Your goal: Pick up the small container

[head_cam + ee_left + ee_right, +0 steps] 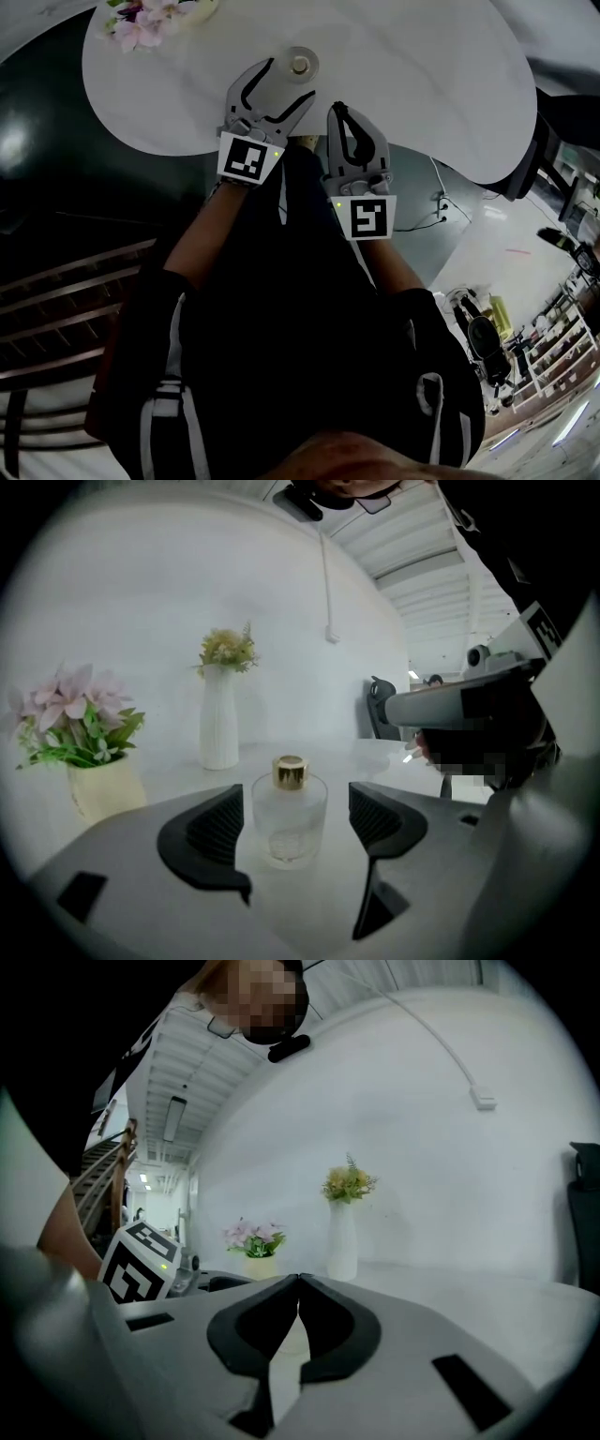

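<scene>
Small container (pixel 289 813): frosted glass cylinder, gold-capped.

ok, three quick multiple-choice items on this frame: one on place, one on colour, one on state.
1. Where is the small container?
A) upright on the table, between the left gripper's jaws
B) held up in the air
C) lying on its side

2. What colour is its cap?
A) black
B) gold
C) red

3. How do the right gripper's jaws stand?
A) wide apart
B) closed on the container
C) together, nothing between

Answers:
1 A: it stands on the white top, with a gap to the pad on each side.
2 B: the cap shines gold above frosted glass.
3 C: the tips meet in the right gripper view.
</scene>
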